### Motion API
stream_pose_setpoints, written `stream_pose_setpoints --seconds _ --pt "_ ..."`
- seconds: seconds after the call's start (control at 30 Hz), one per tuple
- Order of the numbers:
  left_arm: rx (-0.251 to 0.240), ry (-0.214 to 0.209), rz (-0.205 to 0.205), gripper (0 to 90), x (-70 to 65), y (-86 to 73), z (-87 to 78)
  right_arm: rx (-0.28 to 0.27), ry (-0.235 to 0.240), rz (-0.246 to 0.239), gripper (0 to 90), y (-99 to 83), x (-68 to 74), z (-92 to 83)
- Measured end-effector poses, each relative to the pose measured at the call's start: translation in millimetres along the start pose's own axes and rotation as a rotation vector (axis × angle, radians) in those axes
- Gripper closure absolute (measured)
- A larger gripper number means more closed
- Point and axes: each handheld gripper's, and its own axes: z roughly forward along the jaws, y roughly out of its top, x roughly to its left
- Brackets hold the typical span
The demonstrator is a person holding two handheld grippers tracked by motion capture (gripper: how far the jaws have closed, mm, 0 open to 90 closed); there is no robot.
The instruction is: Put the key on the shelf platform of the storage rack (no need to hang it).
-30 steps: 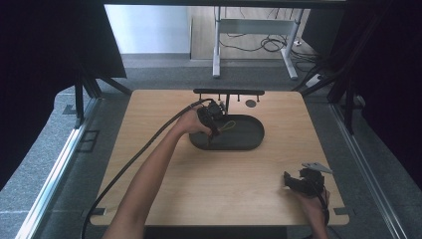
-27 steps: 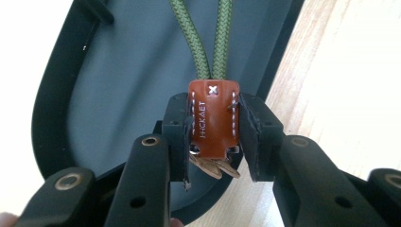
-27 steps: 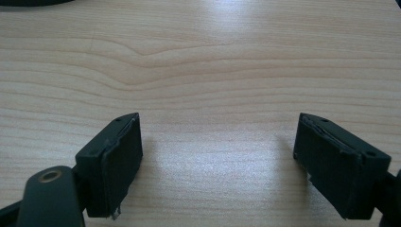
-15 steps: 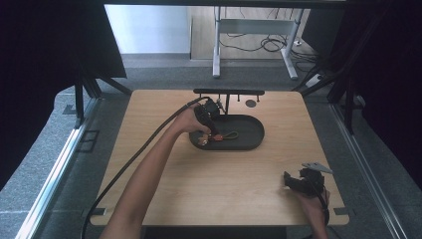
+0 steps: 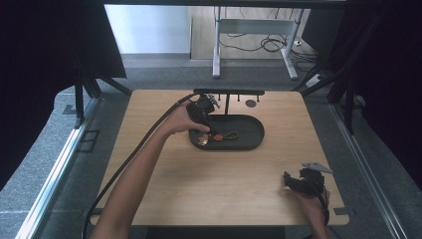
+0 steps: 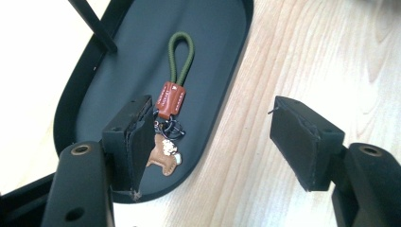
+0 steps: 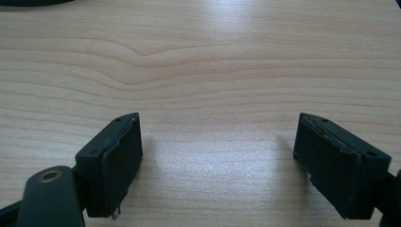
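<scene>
Soft daylight from far window; dark surroundings; close views slightly blurred.

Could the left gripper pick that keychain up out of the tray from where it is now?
Probably yes: the left gripper hangs open just above the keychain, which lies loose in the tray.

Left gripper point(image 5: 208, 130) hovers over keychain point(image 5: 218, 138) in tray point(image 5: 251, 134)

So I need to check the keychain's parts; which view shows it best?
The left gripper view: the keychain lies close up in the black tray, green loop, brown tab and charm clear. The high view shows it small. The right gripper view looks at bare table.
</scene>
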Motion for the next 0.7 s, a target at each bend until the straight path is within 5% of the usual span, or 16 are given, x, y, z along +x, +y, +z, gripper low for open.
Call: stream_pose_setpoints --seconds 0.37,0.7 --pt "-0.066 0.021 0.002 33.5 -20.4 -27.3 -29.0 0.000 -0.003 0.000 16.4 0.0 0.1 0.1" --pt "-0.097 0.011 -0.016 34.0 -36.5 -68.7 -35.9 0.000 -0.003 0.001 16.5 0.0 0.1 0.0"
